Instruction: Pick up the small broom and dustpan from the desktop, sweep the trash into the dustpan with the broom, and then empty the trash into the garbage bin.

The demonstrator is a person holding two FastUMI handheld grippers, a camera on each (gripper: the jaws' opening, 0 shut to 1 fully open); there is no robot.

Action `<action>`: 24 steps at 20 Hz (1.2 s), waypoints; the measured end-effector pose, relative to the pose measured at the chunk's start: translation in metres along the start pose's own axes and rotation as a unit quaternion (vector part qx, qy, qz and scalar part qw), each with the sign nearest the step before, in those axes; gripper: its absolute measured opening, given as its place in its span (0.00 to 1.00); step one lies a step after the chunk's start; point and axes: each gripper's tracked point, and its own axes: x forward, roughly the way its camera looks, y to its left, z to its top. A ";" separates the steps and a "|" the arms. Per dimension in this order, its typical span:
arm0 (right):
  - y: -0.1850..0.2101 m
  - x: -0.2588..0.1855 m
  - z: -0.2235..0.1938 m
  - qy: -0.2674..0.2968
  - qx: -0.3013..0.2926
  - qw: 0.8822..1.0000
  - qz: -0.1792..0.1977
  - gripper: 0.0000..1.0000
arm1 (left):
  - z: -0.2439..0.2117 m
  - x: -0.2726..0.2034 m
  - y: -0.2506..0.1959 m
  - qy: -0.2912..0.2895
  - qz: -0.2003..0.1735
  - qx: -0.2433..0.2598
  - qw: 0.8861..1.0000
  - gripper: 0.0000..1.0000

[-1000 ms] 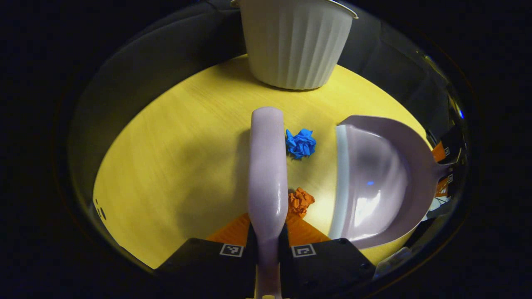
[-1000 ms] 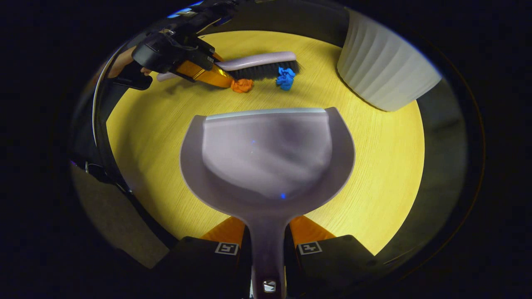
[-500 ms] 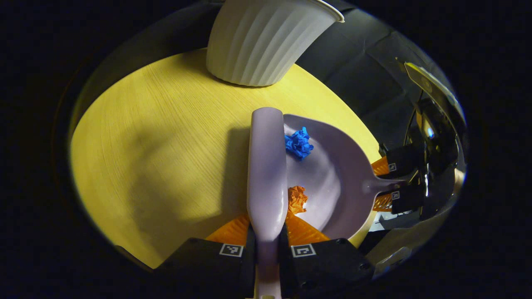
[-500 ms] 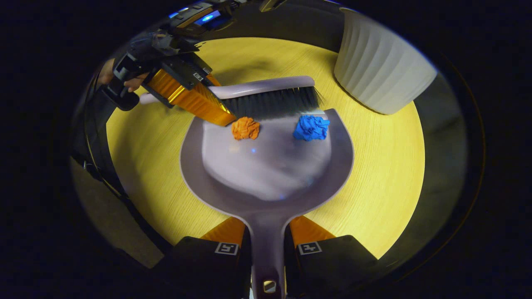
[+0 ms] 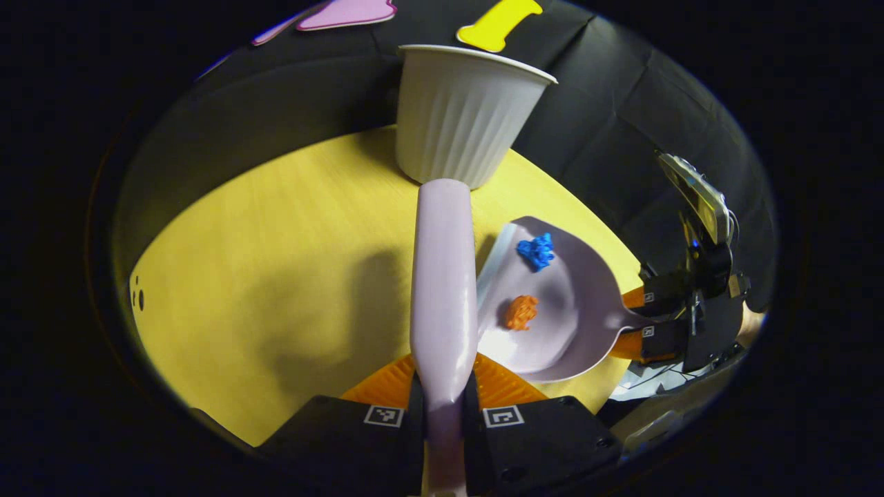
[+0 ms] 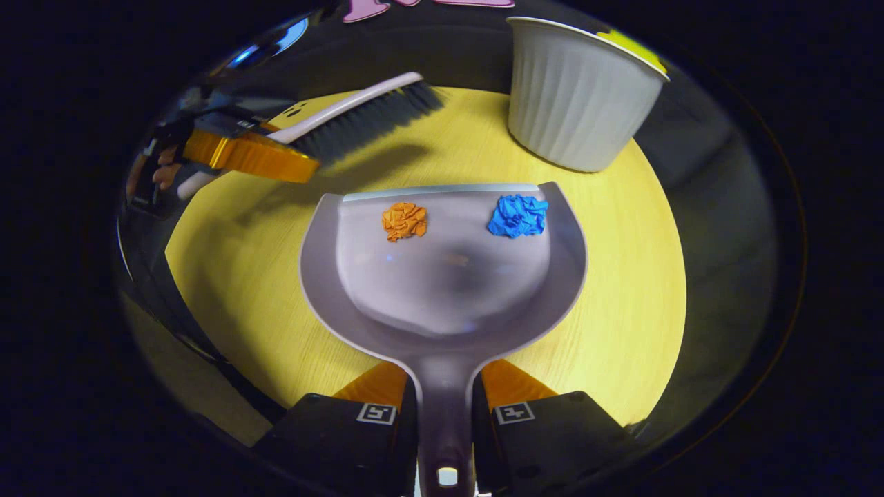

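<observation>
In the left gripper view, your left gripper has its jaws clenched on the broom at centre.

In the right gripper view, your right gripper grasps the dustpan; the orange wad and blue wad sit near its lip, so tipping forward before reaching the bin, upper right, could spill them onto the bench.

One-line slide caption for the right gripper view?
Right hand-held gripper holds dustpan with orange and blue scraps; bin beyond.

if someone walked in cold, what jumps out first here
Two bright paper wads, the orange wad and blue wad, sit near the front lip of the lilac dustpan on the yellow table. Behind stands the ribbed white bin, with the broom raised at the left.
</observation>
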 end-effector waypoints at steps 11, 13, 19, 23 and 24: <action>0.012 -0.053 0.082 -0.032 0.086 0.994 -0.065 0.37 | -0.094 -0.025 0.063 0.020 0.078 -0.020 0.997 0.28; 0.009 -0.057 0.090 -0.039 0.086 0.993 -0.077 0.37 | -0.109 -0.026 0.064 0.023 0.072 -0.034 0.997 0.26; -0.005 -0.062 0.109 -0.056 0.090 0.988 -0.112 0.37 | -0.128 -0.027 0.058 0.020 0.065 -0.057 0.996 0.27; -0.023 -0.058 0.117 -0.064 0.084 0.985 -0.139 0.37 | -0.137 -0.034 0.064 0.013 0.072 -0.059 0.996 0.28; -0.029 -0.062 0.120 -0.059 0.075 0.984 -0.149 0.37 | -0.139 -0.037 0.067 0.013 0.072 -0.060 0.996 0.27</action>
